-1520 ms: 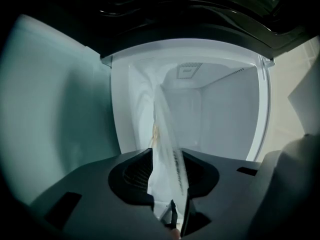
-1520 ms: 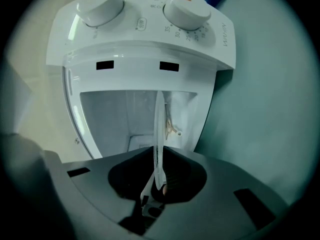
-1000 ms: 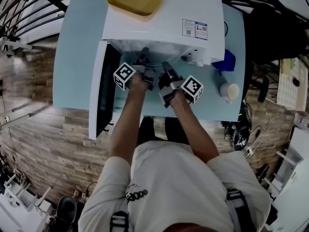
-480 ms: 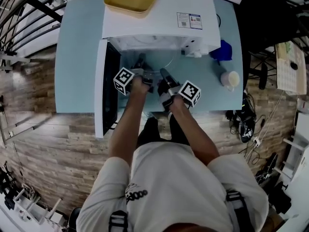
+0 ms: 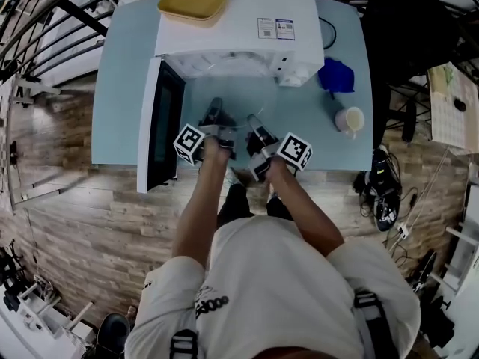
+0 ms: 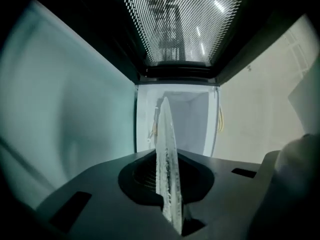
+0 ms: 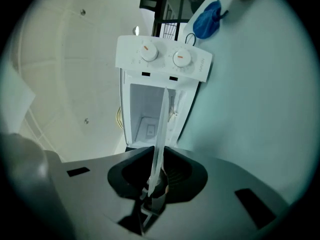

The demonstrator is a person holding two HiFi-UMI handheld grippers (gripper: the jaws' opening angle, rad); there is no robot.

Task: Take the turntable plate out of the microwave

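Both grippers, with the plate between them, have drawn back from the microwave (image 5: 239, 21) cavity toward the person and now sit over the light-blue surface (image 5: 127, 88).

Item: turntable plate (image 6: 167, 174). Clear glass with a frosted, faintly textured rim; each gripper view shows it edge-on as a thin pale band. It is held in front of the open cavity, above the surface. In the head view the glass barely shows, so whether its far rim is fully out of the opening cannot be told.

Left gripper (image 5: 215, 113): fingers have just been closing and are pressed on the plate's near rim.
Right gripper (image 5: 254, 126): fingers nearly together, clamped on the same rim, just beside the left gripper.

Hands: left hand (image 5: 213, 146) and right hand (image 5: 273, 167) side by side, forearms stretched forward, both grippers aimed at the cavity and roughly level.

Surroundings: microwave door (image 5: 159, 126) swung open at the left; yellow tray (image 5: 191, 3) on the microwave's top; blue cloth (image 5: 336, 75) and cup (image 5: 349, 120) on the surface at the right.
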